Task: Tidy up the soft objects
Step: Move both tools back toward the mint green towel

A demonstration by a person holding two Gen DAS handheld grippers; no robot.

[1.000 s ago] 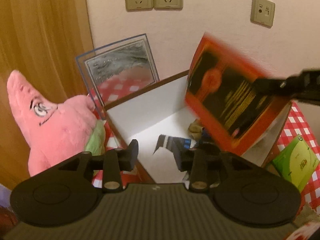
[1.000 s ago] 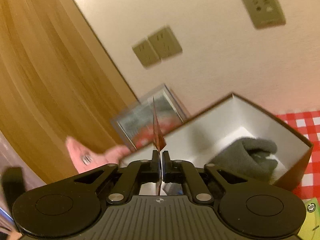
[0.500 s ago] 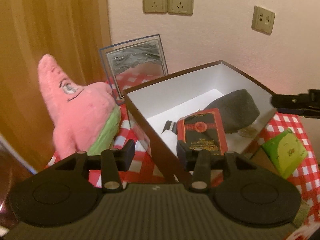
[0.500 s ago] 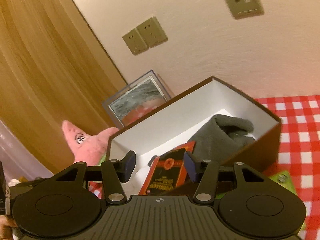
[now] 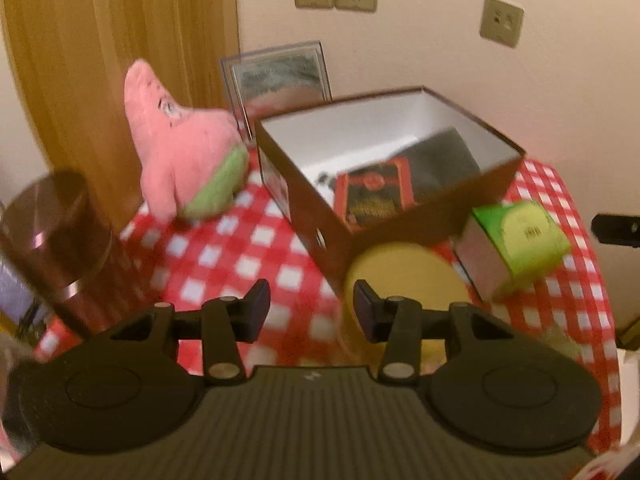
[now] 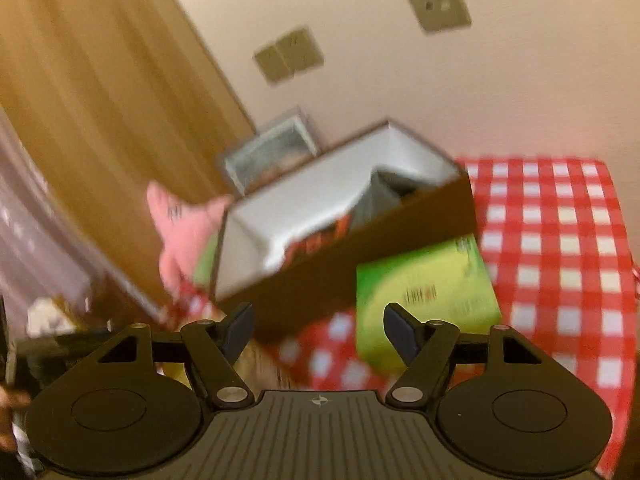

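Observation:
A brown box (image 5: pixel 400 220) with a white inside stands on the red checked tablecloth (image 5: pixel 224 248). In it lie a red and black packet (image 5: pixel 374 196) and a grey cloth (image 5: pixel 444 160). A pink starfish plush (image 5: pixel 180 152) sits left of the box. My left gripper (image 5: pixel 310 308) is open and empty, held above the cloth in front of the box. My right gripper (image 6: pixel 318 332) is open and empty, in front of the box (image 6: pixel 360 248) and near a green carton (image 6: pixel 428 292). The plush (image 6: pixel 180 232) shows left of the box.
A green carton (image 5: pixel 516 240) and a round yellow lid (image 5: pixel 404 280) lie by the box's near corner. A brown cylinder (image 5: pixel 56 240) stands at the left. A framed picture (image 5: pixel 280 76) leans on the wall. A wooden door (image 5: pixel 100 60) is at the left.
The right gripper has let go of the red and black packet, which now lies in the box. Both grippers have drawn back from the box.

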